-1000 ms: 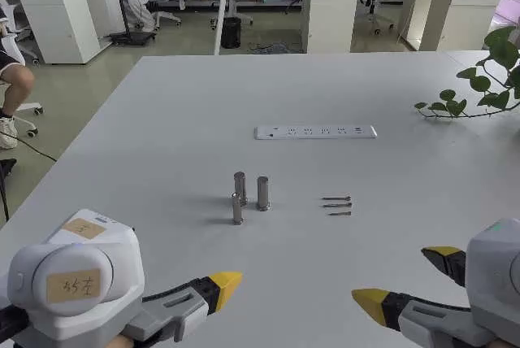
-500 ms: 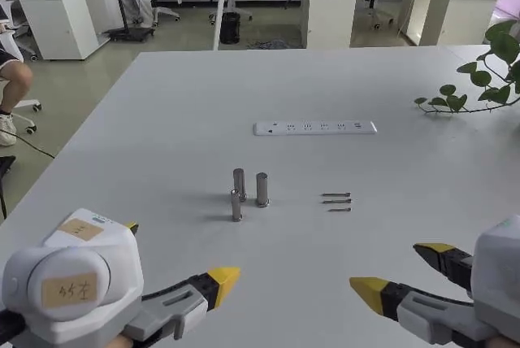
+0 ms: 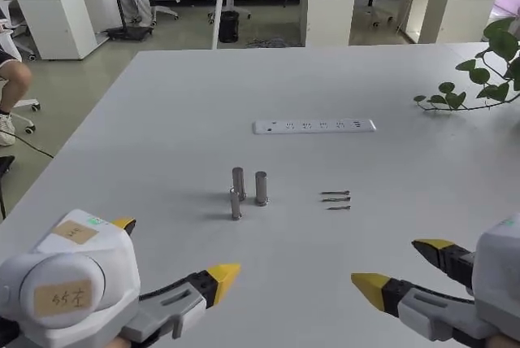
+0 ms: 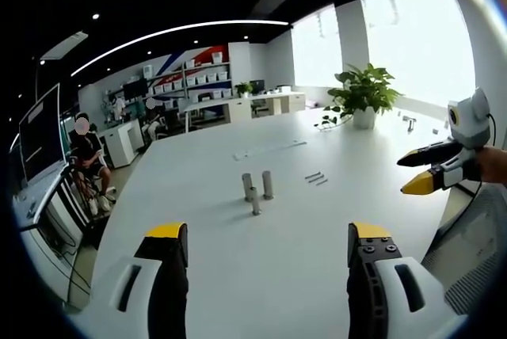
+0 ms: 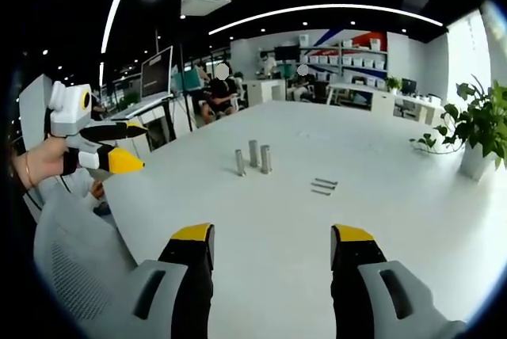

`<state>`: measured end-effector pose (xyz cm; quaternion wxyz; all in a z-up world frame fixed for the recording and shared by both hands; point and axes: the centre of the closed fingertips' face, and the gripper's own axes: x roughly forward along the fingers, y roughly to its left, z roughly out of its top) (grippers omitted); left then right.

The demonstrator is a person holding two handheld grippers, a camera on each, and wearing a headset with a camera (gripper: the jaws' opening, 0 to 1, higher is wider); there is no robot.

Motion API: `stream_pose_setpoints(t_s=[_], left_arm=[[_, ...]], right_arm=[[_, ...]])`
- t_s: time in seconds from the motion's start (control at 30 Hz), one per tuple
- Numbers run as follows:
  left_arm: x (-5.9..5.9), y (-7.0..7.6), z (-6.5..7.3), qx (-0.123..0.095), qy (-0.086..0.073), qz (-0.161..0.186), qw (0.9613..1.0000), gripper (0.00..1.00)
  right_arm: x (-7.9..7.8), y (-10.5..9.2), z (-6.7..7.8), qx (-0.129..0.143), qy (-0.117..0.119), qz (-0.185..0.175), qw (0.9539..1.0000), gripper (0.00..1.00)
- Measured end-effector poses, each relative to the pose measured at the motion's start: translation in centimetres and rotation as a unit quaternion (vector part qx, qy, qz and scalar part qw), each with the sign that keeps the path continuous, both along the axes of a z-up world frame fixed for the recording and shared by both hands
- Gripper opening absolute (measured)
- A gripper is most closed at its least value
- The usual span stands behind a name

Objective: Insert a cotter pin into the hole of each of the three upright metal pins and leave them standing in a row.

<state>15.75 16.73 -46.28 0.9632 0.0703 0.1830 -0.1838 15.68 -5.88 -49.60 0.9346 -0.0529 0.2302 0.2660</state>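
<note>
Hovering low over a wide white bench, the left gripper and the right gripper hang side by side with a broad stretch of bare surface between them. Both pairs of yellow-tipped jaws are spread wide and grip nothing. In each gripper view the two jaws rise with open bench showing between them.

Well ahead of the jaws, a little to the left gripper's side of the gap between the two tools, stand the three metal pins. They are upright and bunched in a tight cluster rather than a row. Two stand side by side on the far side from the jaws, and the third stands just in front of the left-hand one, on the side nearer the jaws. Whether any of them touch cannot be made out.

The three cotter pins lie flat and loose on the bench, level with the metal pins but clearly apart from them, on the right gripper's side. They lie parallel, one behind another, each pointing across the line of the jaws.

Farther out from the jaws, beyond both sets of pins, a white power strip lies crosswise on the bench. A leafy plant trails over the bench edge far ahead of the right gripper's jaws and off to their outer side. In each gripper view the metal pins sit framed between that gripper's own jaws, while the other gripper reaches in from the side with its jaws parted. Office desks line the room past the far end of the bench.
</note>
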Motion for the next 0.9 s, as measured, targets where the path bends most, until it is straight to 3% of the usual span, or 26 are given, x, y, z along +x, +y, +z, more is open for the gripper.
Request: stream_pose_setpoints(t_s=[0.37, 0.9], left_arm=[[-0.13, 0.08, 0.26, -0.007, -0.003, 0.003, 1.0000, 0.86], [-0.13, -0.16, 0.57, -0.007, -0.005, 0.000, 1.0000, 0.92]], right_arm=[[0.46, -0.32, 0.89, 0.011, -0.020, -0.008, 0.9997, 0.56], [0.43, -0.28, 0.47, 0.005, -0.019, -0.001, 0.9998, 0.53]])
